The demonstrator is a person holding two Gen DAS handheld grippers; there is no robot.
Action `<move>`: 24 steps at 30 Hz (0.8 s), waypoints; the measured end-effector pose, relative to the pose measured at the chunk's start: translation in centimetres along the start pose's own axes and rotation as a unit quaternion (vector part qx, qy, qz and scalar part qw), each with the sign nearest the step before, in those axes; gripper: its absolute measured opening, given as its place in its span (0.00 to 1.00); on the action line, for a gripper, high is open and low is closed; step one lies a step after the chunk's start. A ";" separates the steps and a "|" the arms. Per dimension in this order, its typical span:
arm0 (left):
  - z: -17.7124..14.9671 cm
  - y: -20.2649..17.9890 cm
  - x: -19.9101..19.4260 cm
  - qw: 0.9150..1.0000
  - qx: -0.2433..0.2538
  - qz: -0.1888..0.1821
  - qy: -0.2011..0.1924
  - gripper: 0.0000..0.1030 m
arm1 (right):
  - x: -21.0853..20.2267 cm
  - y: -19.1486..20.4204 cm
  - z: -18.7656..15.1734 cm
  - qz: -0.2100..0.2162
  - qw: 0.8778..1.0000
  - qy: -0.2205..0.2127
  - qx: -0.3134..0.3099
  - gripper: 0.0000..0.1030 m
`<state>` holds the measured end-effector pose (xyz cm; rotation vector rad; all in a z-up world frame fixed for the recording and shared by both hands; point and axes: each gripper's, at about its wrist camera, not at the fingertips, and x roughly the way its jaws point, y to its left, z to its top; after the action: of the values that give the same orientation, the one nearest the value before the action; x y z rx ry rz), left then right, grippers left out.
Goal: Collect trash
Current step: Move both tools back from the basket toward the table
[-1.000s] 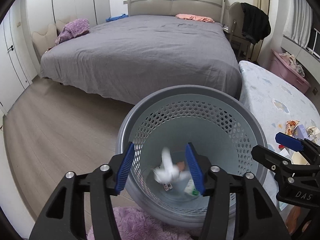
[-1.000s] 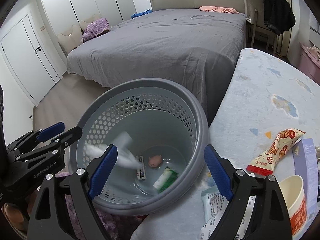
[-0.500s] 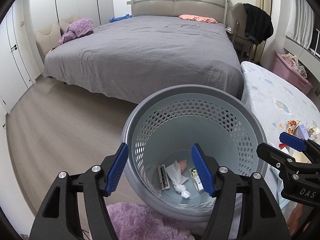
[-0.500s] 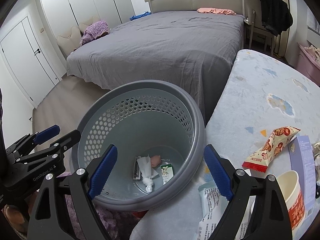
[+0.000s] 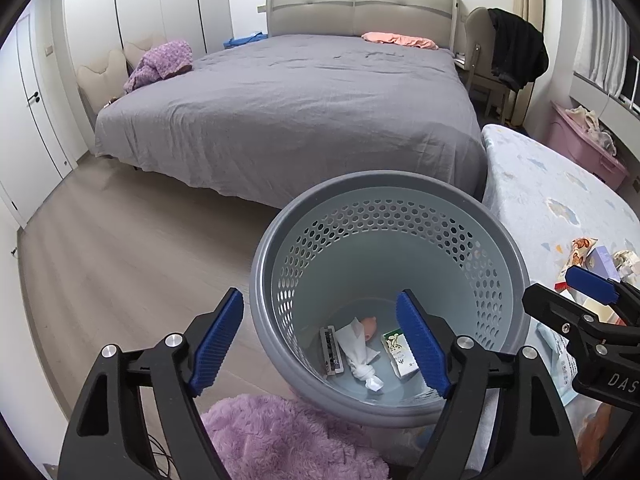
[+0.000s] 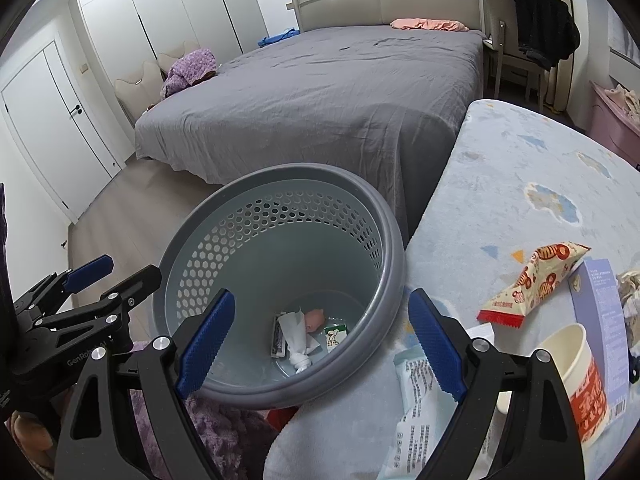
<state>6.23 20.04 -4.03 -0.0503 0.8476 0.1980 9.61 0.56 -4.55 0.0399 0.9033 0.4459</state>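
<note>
A grey perforated trash basket stands on the floor beside a low table. Inside lie a knotted white tissue, a pink scrap, a small green-white carton and a dark flat pack. My left gripper is open and empty above the basket's near rim. My right gripper is open and empty over the basket's right rim. On the table lie a snack packet, a paper cup, a purple box and a white wrapper.
The table has a pale blue patterned cloth. A large bed with a grey cover stands behind the basket. A fluffy purple rug lies near me. A pink storage box stands at the far right. Wood floor lies to the left.
The white tissue fell from my left gripper into the basket and now rests on its bottom. Both grippers have drawn back a little and stay open.
</note>
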 end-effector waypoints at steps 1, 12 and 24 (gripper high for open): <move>0.0 -0.1 -0.1 1.000 0.000 0.000 0.000 0.77 | -0.2 -0.1 -0.1 0.000 1.000 -0.001 0.002 0.82; -0.9 -2.7 -1.9 1.000 0.016 -0.007 0.000 0.81 | -3.7 -2.6 -2.5 -0.003 0.999 -0.015 0.032 0.82; -2.9 -9.1 -4.5 0.997 0.056 -0.049 -0.002 0.83 | -10.7 -7.2 -6.9 -0.041 0.996 -0.051 0.064 0.82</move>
<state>2.97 10.08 -2.89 0.0138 0.8490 0.0571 1.18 -11.25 -2.38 0.1413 0.8290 0.3060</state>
